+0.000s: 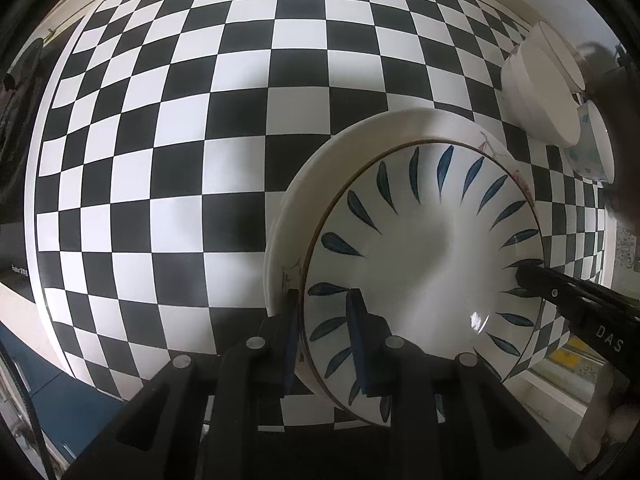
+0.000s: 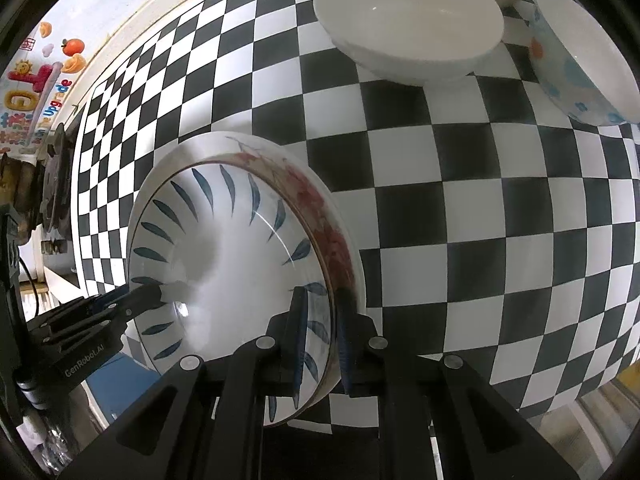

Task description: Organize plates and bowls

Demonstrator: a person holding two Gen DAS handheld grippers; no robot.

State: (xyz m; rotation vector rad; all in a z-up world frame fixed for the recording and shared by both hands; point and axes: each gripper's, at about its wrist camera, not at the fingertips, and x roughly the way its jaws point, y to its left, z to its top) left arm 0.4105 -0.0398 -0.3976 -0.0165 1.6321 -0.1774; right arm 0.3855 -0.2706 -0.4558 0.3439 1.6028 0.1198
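Gripping the near rim of the leaf-pattern plate [image 1: 420, 248] between two blue pads, left gripper [image 1: 326, 340] nearly closed, one pad inside the rim and one outside it, pointing almost straight down. Clamping the opposite rim of that same plate [image 2: 224, 256] likewise, right gripper [image 2: 320, 340] with jaws narrowed onto the edge, one finger over the painted inner face and the other against the outer wall. Seen from the left wrist, entering from the right edge as a black finger resting on the plate's far rim, right gripper [image 1: 536, 280]; seen from the right wrist, coming in from the left onto the rim, left gripper [image 2: 148, 292]. Sitting directly beneath the leaf-pattern plate and peeking out past its edge, a second plate [image 1: 316, 176] with a white rim and a reddish floral print [image 2: 332, 232]. Lying under both, just beyond the fingertips, a black-and-white checkered tablecloth [image 1: 200, 120]. Standing farther out, well apart from the held plate, a plain white bowl [image 2: 408, 24], upright on the cloth; just beside it toward the right, a bowl with blue and orange print [image 2: 584, 80], tilted on its side. Hanging far off to the left of the right gripper, colourful wall decorations [image 2: 44, 72] past the table edge.
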